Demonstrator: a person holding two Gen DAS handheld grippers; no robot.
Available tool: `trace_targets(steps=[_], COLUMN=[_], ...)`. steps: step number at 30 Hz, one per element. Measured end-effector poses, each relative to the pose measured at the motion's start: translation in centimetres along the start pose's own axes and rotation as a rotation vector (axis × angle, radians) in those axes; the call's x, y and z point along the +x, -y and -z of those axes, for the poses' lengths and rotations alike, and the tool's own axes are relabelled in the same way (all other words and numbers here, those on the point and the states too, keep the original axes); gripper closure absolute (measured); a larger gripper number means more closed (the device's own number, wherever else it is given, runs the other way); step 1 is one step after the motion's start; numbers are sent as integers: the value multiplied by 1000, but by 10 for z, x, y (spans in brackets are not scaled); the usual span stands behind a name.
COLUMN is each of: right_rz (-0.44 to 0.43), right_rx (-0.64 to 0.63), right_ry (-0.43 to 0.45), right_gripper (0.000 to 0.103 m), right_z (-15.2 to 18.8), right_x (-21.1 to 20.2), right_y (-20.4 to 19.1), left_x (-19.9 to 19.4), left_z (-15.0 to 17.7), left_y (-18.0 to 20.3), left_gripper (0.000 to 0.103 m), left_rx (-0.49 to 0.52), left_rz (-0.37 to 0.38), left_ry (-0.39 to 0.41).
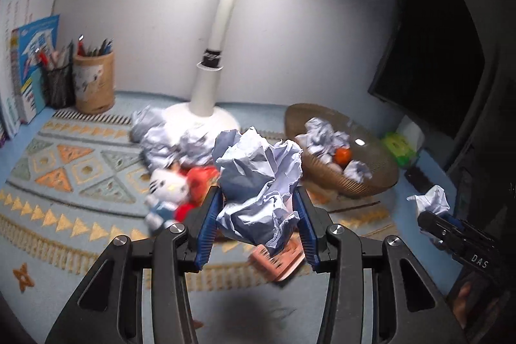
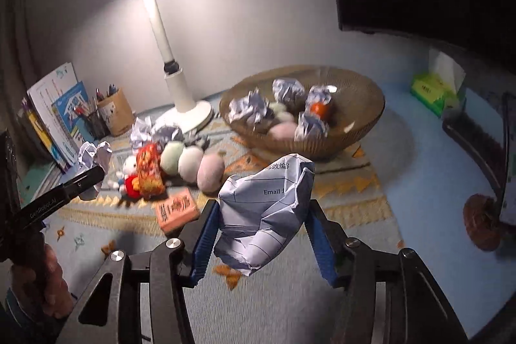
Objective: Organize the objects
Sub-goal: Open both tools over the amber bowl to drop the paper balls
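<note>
Left wrist: jaws clamp crumpled paper (image 1: 258, 186), right's pinch printed wad (image 2: 266, 211) (creased).

2 grippers (image 1: 258, 215), 3 plush eggs (image 2: 190, 160)

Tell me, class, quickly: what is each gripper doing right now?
Left gripper: shut on a crumpled paper ball.
Right gripper: shut on a printed paper wad.

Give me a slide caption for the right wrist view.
Right gripper holds a crumpled printed paper near a wicker basket of paper balls, beside a lit lamp.
</note>
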State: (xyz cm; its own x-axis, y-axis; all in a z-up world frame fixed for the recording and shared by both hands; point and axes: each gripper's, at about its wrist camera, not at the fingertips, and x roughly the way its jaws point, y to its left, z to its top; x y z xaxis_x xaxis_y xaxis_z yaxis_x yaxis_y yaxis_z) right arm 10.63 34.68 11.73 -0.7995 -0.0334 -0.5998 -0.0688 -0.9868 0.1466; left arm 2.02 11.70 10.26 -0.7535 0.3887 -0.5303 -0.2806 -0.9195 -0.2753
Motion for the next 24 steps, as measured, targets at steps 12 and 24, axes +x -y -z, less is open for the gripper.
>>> trace_targets(steps=[12, 24], right_rz=[42, 39], right_rx=[196, 298], right_ry=[149, 70], right_gripper=[50, 29], right_z=[-112, -113], right_x=[48, 132], right_y=[67, 106], left_x=[113, 184], left_z=[-75, -67], left_y=[80, 88], left_gripper=[61, 22], left_rx=[35, 11], left_rz=[119, 171], left_ry=[-21, -106])
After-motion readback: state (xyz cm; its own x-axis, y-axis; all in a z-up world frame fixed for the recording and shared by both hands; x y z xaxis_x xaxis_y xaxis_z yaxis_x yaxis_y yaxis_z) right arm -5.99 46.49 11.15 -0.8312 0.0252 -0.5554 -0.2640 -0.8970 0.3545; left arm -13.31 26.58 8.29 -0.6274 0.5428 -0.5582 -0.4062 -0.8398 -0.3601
